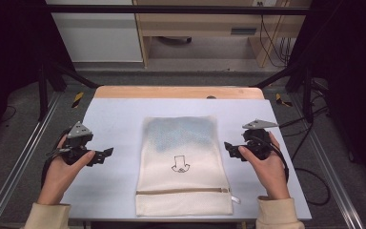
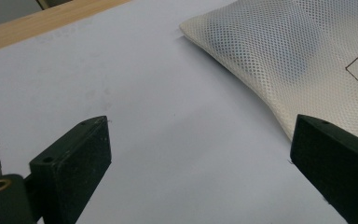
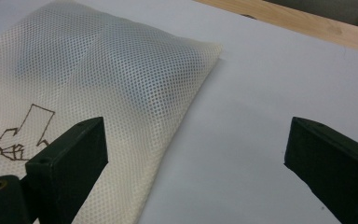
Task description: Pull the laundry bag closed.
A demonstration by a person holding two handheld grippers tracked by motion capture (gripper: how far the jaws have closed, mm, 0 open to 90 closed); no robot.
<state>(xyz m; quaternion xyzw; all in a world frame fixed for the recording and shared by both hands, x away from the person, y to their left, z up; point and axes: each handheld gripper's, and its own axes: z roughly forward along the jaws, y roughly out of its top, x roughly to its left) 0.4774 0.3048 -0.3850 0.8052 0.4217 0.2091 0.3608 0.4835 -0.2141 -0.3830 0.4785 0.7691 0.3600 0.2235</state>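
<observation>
A cream mesh laundry bag [image 1: 181,162] lies flat in the middle of the white table sheet [image 1: 119,119], zipper [image 1: 183,191] near the front edge, a small brown line drawing [image 1: 180,164] on top and something bluish inside its far half. My left gripper [image 1: 106,153] rests open on the sheet to the bag's left, jaws wide with nothing between them. My right gripper [image 1: 228,147] is open at the bag's right edge. The left gripper view has the bag [image 2: 307,60] at upper right; the right gripper view has the bag [image 3: 98,84] at left, its left jaw over the mesh.
A wooden table edge [image 1: 178,92] runs along the far side of the sheet. Metal frame rails [image 1: 19,157] flank the table on both sides, with black cables [image 1: 310,181] trailing at the right. Furniture and a cabinet stand beyond the table.
</observation>
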